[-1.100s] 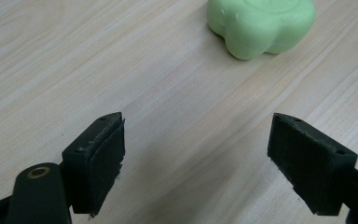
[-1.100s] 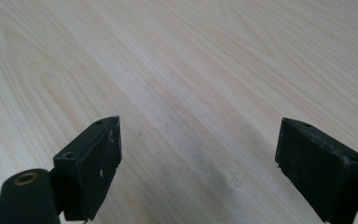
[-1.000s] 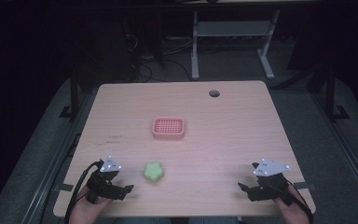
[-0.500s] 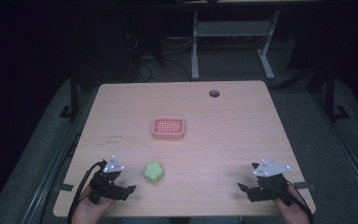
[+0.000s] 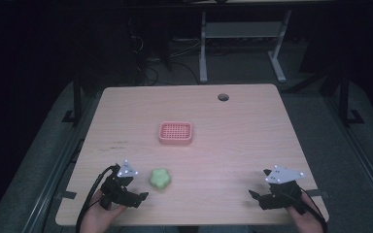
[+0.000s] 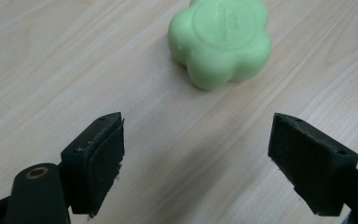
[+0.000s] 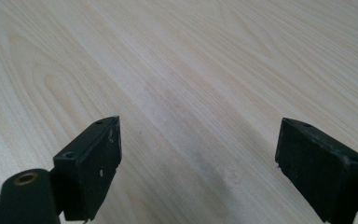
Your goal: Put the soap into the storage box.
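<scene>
— Near the front edge of the tabletop [image 5: 233, 126], on our left, the soap [image 5: 159, 178] lies flat, just beside the left hand-held gripper [image 5: 137, 196]. What do we do with it?

— We judge the step is the reach. In the left gripper view the jaws stand wide apart with nothing between them, and the soap [image 6: 220, 42] sits ahead of them, a little right of centre, not touching either one.

— So how do we take it well?

— We swing slightly right so the soap is centred, go forward low over the wood, and close across the lobed sides rather than on the top. It looks smooth and rounded, so a shallow pinch would likely squirt it out. We seat it deep between the jaws.

— And the right hand-held gripper [image 5: 258, 198]?

— It rests well apart, near the front right corner, its jaws also spread and empty over bare wood [image 7: 177, 79]. We leave it there.

— Where might the soap go?

— Probably the pink tray [image 5: 176, 133] at mid-table, well apart from the soap, with an open path between.

— What about the surface and room?

— Pale wood grain, level, with a round hole [image 5: 223, 97] near the far edge. Beyond it the room is dark; a white frame [image 5: 243, 34] and cables on the floor show faintly.
</scene>
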Available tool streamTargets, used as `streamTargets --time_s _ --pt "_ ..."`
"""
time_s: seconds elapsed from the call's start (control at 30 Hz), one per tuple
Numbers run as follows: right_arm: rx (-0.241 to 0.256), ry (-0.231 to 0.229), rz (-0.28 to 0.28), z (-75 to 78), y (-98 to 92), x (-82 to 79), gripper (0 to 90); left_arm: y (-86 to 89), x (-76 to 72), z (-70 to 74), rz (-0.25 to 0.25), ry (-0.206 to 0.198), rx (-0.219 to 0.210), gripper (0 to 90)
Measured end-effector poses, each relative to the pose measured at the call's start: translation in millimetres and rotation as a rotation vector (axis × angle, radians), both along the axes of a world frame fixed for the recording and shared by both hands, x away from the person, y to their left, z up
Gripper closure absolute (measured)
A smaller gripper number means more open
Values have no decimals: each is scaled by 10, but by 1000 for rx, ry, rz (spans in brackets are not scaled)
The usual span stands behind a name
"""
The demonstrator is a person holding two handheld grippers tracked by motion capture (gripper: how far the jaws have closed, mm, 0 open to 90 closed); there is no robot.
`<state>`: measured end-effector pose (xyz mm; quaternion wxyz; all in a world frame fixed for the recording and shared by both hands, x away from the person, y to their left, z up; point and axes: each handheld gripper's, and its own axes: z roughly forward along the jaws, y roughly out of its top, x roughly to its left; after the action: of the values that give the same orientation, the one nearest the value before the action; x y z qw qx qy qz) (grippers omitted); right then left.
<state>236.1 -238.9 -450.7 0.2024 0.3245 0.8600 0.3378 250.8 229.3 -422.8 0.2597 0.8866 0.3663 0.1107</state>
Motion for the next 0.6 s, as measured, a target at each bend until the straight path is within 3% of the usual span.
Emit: streamTargets --time_s 0.1,0.33,0.6 --pt "9 1 -1 6 11 -9 138 -40 27 29 -5 14 -17 177" --pt "2 3 3 1 24 -12 138 -175 114 82 -44 24 10 178" --pt "6 6 0 2 25 -14 138 -269 172 126 -52 32 25 179"
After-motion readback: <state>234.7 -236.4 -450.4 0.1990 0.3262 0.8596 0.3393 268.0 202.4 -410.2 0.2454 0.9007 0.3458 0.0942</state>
